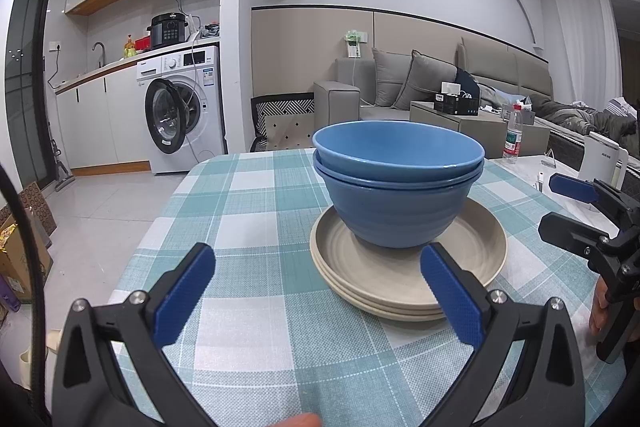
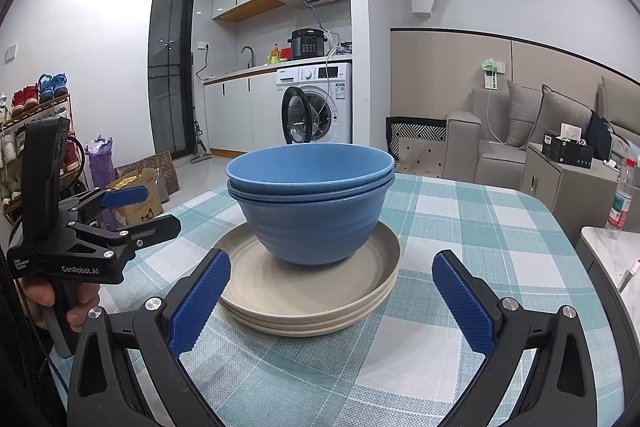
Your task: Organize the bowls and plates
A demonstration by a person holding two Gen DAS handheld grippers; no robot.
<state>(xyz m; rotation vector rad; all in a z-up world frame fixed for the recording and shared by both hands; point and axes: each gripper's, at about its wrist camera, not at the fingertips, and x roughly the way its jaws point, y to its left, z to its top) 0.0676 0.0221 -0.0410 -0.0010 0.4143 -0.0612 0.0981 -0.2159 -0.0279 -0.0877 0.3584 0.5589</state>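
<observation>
A: Where are the dishes now?

B: The blue bowls [image 1: 396, 183] sit nested, one inside the other, on top of the beige plates [image 1: 404, 267], which are also stacked. The whole pile stands on the bench [image 1: 248, 211], covered with a teal and white checked cloth.

A: And the tools?

B: The left tool [image 1: 316, 287] is on the near side of the pile, its jaws wide apart and holding nothing. The pile lies straight ahead and a little to the right of it; its right finger [image 1: 448, 291] stands in front of the plates' near rim, though I cannot tell if it touches. The right tool [image 2: 332, 291] also has its jaws apart and empty, and the pile lies ahead, centred between its fingers.

A: Which is nearer?

B: I judge them about equal. The pile is round, so it has no long axis; either tool could come at the rim from the near side.

A: Is the task far along?

B: It looks nearly done, since everything is already stacked.

A: The room?

B: A washing machine [image 1: 184, 107] stands far left, a grey sofa [image 1: 400, 87] far right.
</observation>
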